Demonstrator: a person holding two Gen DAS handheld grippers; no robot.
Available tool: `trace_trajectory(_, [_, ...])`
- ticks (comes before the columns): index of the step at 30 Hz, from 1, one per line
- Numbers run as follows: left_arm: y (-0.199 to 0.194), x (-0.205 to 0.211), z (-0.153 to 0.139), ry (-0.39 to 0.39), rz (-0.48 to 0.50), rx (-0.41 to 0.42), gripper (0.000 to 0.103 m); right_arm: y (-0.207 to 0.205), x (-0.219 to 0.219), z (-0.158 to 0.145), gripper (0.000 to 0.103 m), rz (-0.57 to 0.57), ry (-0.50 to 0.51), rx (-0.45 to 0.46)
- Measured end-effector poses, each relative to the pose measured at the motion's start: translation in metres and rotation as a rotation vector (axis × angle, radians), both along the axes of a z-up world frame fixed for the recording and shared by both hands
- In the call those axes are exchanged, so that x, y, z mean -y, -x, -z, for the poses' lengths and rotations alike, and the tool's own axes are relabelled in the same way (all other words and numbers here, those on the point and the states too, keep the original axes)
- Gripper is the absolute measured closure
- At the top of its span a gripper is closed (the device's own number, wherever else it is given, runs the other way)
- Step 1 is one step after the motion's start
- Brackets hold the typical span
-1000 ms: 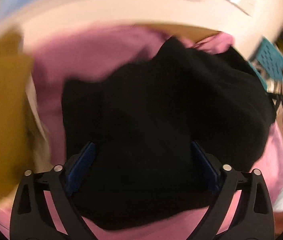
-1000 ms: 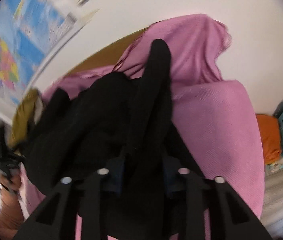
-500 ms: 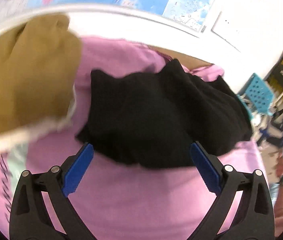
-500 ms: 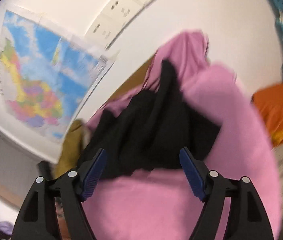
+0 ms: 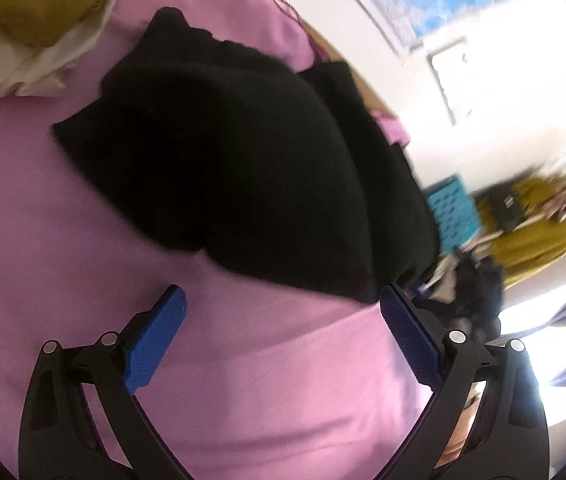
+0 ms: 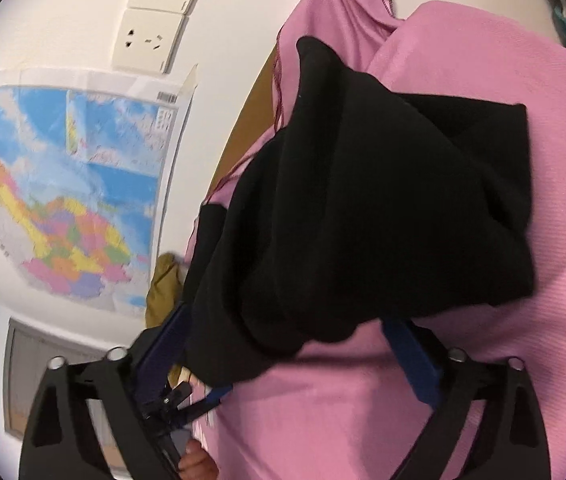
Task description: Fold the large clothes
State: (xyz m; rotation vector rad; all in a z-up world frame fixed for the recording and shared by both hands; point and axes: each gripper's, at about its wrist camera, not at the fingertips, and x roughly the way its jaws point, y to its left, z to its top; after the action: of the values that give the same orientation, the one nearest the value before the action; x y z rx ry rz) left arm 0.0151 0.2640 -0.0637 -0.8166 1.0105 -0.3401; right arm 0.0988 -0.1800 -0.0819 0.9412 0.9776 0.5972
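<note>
Left view: left gripper [image 5: 281, 310] fingers apart, empty; black garment [image 5: 243, 168] heaped at 12 o'clock on pink sheet [image 5: 243, 380].

Right view: right gripper [image 6: 287, 336] fingers apart, garment [image 6: 363, 208] draped between, ungripped. Probably between folds; next, find an edge, clamp.

A black garment [image 5: 251, 176] lies bunched in a rumpled heap on the pink cloth [image 5: 267, 384].

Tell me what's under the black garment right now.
The bunched black fabric garment lies on a pink cloth sheet that shows all around it. Anything else beneath it is covered and cannot be seen.
</note>
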Motion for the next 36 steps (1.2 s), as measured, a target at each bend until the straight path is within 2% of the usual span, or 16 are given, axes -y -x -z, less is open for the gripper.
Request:
trace_trajectory(2, [-0.009,-0.004,0.006,0.105,-0.031,-0.005,0.006,-0.004,-0.003,0.0,0.005,0.039,0.03,-0.009])
trace_trajectory(8, [-0.032,-0.001,0.01,0.112,-0.119,-0.06,0.006,-0.004,-0.017,-0.002,0.005,0.209,0.091,-0.021])
trace_trajectory(9, [-0.033,-0.003,0.01,0.12,-0.13,-0.061,0.006,-0.004,-0.02,-0.003,0.01,0.217,0.119,-0.011])
trace_trajectory(10, [-0.033,-0.004,0.01,0.125,-0.145,-0.064,0.011,-0.004,-0.023,-0.004,0.018,0.233,0.163,-0.004])
trace_trajectory(11, [-0.032,-0.005,0.009,0.093,-0.165,-0.076,0.021,-0.004,-0.019,-0.002,0.048,0.238,0.175,-0.001])
trace_trajectory(12, [-0.029,-0.006,0.009,0.052,-0.169,-0.082,0.044,-0.006,-0.017,0.001,0.078,0.223,0.157,0.006])
trace_trajectory(13, [-0.029,-0.005,0.009,0.047,-0.16,-0.079,0.056,-0.012,-0.016,0.008,0.083,0.175,0.077,0.007])
trace_trajectory(16, [-0.026,0.0,-0.003,0.058,-0.14,-0.032,0.076,-0.01,-0.015,-0.004,0.085,0.142,0.095,0.092])
trace_trajectory(18, [-0.022,0.006,-0.025,0.01,-0.134,0.031,0.079,-0.008,-0.015,-0.023,0.086,0.113,0.093,0.167])
trace_trajectory(22, [-0.007,0.011,-0.067,0.001,-0.114,0.151,0.08,0.014,-0.007,-0.071,0.086,0.058,0.076,0.349])
trace_trajectory(25, [0.023,0.02,-0.096,-0.029,-0.089,0.24,0.08,0.049,-0.001,-0.097,0.086,-0.012,0.093,0.467])
trace_trajectory(27, [0.055,0.027,-0.098,-0.051,-0.045,0.27,0.08,0.073,0.004,-0.1,0.086,-0.056,0.111,0.496])
trace_trajectory(30, [0.093,0.032,-0.072,-0.095,0.005,0.235,0.079,0.106,0.015,-0.067,0.085,-0.158,0.134,0.407])
trace_trajectory(33, [0.118,0.041,-0.025,-0.146,0.071,0.104,0.077,0.119,0.015,-0.022,0.082,-0.227,0.208,0.238])
trace_trajectory(34, [0.123,0.044,-0.013,-0.158,0.087,0.068,0.07,0.119,0.016,-0.002,0.078,-0.238,0.231,0.157])
trace_trajectory(36, [0.133,0.045,-0.011,-0.181,0.096,0.083,0.057,0.122,0.025,0.015,0.058,-0.221,0.231,0.084])
